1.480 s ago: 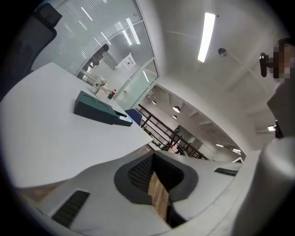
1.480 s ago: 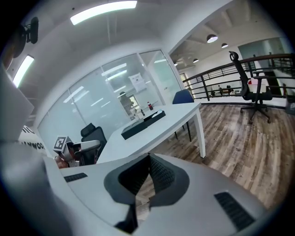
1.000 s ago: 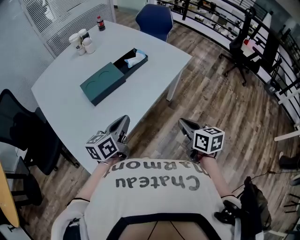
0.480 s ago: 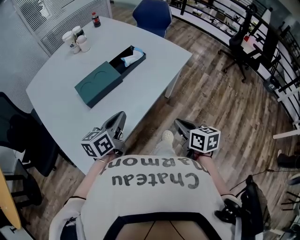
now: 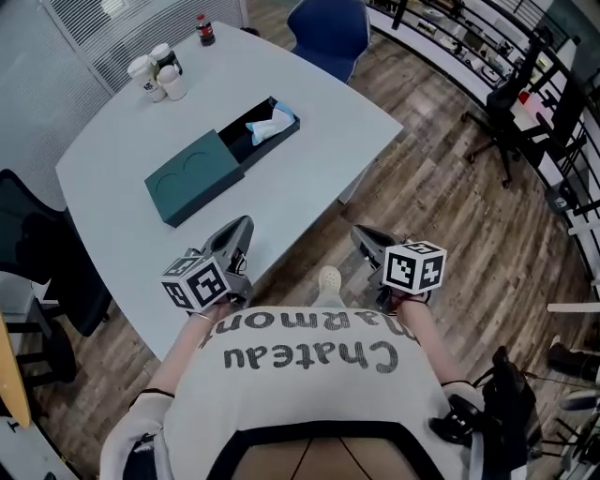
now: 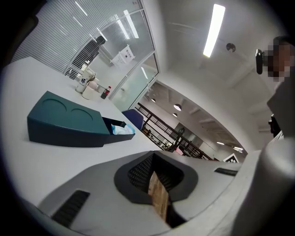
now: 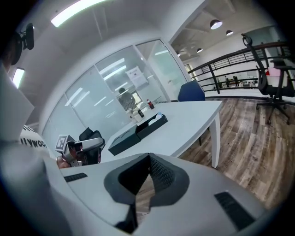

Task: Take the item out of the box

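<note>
A dark teal box (image 5: 199,171) lies on the white table (image 5: 122,216), its lid slid back from the far end. In that open end lies a pale blue and white item (image 5: 266,126). My left gripper (image 5: 240,228) is over the table's near edge, shut and empty, well short of the box. My right gripper (image 5: 360,234) hangs over the wood floor beside the table, jaws together with nothing in them. The left gripper view shows the box (image 6: 64,120) and item (image 6: 122,130) ahead of the gripper (image 6: 154,155). In the right gripper view, box (image 7: 133,132) and left gripper (image 7: 88,146) are beyond the gripper (image 7: 148,156).
Paper cups (image 5: 157,74) and a small bottle (image 5: 203,29) stand at the table's far corner. A blue chair (image 5: 328,26) is behind the table, a black chair (image 5: 33,253) at its left, an office chair (image 5: 511,117) on the floor at right. The person's shoe (image 5: 328,277) shows between the grippers.
The person has stepped toward the table, carrying both grippers forward. The left gripper now reaches over the table edge, and a shoe has come into view.
</note>
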A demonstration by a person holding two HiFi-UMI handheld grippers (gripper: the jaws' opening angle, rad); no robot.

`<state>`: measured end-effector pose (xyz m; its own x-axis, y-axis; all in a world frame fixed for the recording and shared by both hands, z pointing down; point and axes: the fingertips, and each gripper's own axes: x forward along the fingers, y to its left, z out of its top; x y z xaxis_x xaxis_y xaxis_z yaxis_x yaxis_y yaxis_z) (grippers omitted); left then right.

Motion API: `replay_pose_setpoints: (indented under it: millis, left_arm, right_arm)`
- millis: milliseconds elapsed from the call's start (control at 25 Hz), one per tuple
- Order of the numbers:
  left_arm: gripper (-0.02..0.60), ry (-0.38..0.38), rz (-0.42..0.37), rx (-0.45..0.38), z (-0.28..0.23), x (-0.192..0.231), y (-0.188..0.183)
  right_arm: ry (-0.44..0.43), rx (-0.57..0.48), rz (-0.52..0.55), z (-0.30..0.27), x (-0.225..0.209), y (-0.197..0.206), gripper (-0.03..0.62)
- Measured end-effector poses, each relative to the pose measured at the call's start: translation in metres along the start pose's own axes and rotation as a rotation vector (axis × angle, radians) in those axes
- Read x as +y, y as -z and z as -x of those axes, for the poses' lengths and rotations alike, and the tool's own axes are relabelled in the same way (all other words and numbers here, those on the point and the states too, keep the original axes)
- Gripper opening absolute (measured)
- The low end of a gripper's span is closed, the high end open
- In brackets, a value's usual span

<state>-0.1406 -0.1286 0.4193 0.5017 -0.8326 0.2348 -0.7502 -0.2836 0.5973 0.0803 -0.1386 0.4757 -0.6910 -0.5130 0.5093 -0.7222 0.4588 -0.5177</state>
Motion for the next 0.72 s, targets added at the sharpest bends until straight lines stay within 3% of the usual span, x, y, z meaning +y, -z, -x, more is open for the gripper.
replay_pose_setpoints:
  millis: [320, 480, 720]
  left_arm:
    - [-0.015, -0.095, 0.042, -0.082, -0.055, 0.018, -0.022]
    - [-0.015, -0.108, 0.048, -0.112, -0.081, 0.018, -0.034]
    - [-0.015, -0.184, 0.043, -0.179, -0.098, 0.025, -0.047]
  right_arm:
    - [-0.061, 0.046, 0.058, -0.043, -0.051, -0.066, 0.000]
    - [-0.083, 0.057, 0.088, -0.060, -0.070, -0.096, 0.000]
    - [-0.195, 0.063, 0.162, -0.088, -0.075, -0.138, 0.000]
